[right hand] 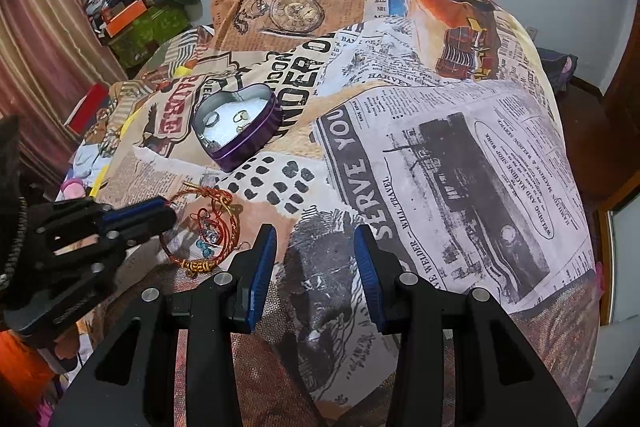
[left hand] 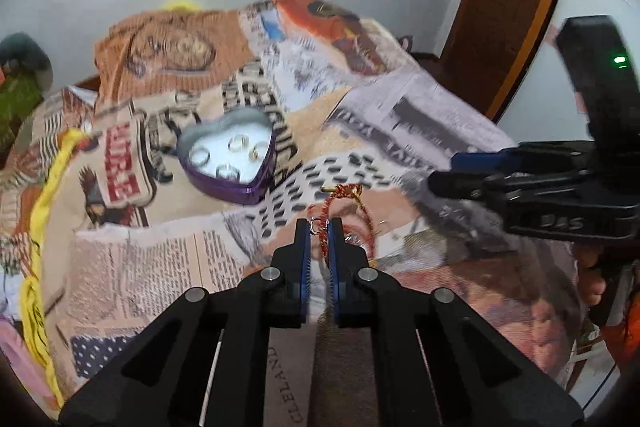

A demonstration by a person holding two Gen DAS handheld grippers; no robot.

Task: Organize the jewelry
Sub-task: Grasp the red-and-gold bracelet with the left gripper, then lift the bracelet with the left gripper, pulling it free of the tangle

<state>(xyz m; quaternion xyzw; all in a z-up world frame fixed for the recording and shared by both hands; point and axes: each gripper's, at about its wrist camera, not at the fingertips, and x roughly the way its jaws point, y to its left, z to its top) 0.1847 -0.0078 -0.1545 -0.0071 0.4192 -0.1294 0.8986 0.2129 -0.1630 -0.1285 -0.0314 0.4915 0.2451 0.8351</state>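
A purple heart-shaped tin [left hand: 234, 187] lies on the printed cloth with several rings [left hand: 239, 143] on its white lining; it also shows in the right wrist view [right hand: 256, 141]. A red and gold corded bracelet [left hand: 348, 205] lies in front of it, near a small pile of jewelry with blue stones [right hand: 208, 241]. My left gripper [left hand: 319, 227] is shut on the bracelet's cord; it also shows in the right wrist view [right hand: 170, 217]. My right gripper [right hand: 315, 233] is open and empty, hovering to the right of the bracelet [right hand: 204, 223].
The newspaper-print cloth [right hand: 460, 147] covers the whole surface and drops off at its edges. A yellow fabric strip [left hand: 36, 267] runs along the left side. Boxes and clutter [right hand: 136, 19] sit at the far left by a curtain. A wooden door frame [left hand: 516, 7] stands at right.
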